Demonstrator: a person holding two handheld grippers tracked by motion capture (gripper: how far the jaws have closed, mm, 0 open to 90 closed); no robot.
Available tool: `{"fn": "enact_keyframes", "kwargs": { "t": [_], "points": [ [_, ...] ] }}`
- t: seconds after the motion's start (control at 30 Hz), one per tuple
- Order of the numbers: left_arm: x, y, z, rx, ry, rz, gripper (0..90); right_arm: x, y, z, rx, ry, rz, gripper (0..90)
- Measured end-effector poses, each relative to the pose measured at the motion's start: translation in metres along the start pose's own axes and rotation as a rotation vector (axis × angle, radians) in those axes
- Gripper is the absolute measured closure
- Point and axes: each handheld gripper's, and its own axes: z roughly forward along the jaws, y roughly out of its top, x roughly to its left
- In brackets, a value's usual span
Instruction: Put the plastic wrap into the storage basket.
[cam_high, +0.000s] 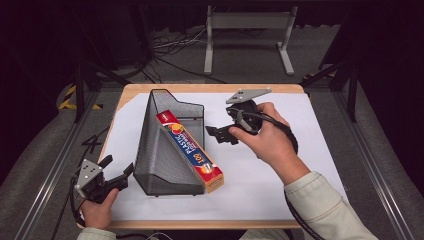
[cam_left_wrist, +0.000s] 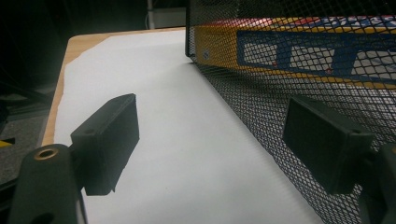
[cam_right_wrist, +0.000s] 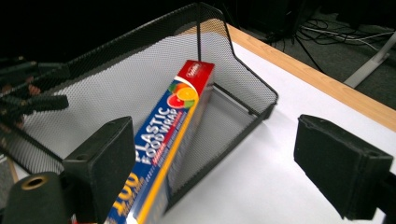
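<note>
High view: plastic food wrap box (cam_high: 191, 151) leans inside mesh file holder (cam_high: 165, 147) — light, stiff carton, slick faces; grasp mid-length across narrow sides.
Left gripper view: left gripper (cam_left_wrist: 210, 144) open, empty, beside mesh.
Right gripper view: right gripper (cam_right_wrist: 224, 170) open, empty — box below.

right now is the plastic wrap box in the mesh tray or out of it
In. The plastic wrap box lies along the mesh tray, leaning on its wall, near end poking past the tray's open front.
</note>
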Motion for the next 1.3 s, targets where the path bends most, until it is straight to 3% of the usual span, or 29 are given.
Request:
{"fn": "enact_keyframes", "kwargs": {
  "t": [0.27,0.47,0.7,0.8,0.97,1.3],
  "points": [
    [0.0,0.0,0.0,0.001,-0.001,0.002,19.4,-0.02,-0.009,-0.029,0.007,-0.014,-0.002,12.5],
    [-0.001,-0.001,-0.001,0.007,-0.002,0.004,19.3,-0.047,-0.027,-0.055,-0.025,-0.024,0.011,12.2],
    [-0.001,-0.001,-0.002,0.006,-0.005,0.008,19.2,-0.076,-0.053,-0.08,-0.048,-0.07,0.027,11.5],
    [-0.001,-0.002,-0.003,0.008,-0.003,0.009,19.2,-0.083,-0.062,-0.084,-0.047,-0.082,0.03,11.4],
    [-0.002,-0.002,-0.003,0.001,-0.025,0.019,18.7,-0.106,-0.09,-0.09,-0.117,-0.1,0.016,10.1],
    [-0.001,-0.004,-0.006,-0.001,-0.043,0.024,17.9,-0.12,-0.142,-0.074,-0.163,-0.102,0.075,10.1]
  ]
}}
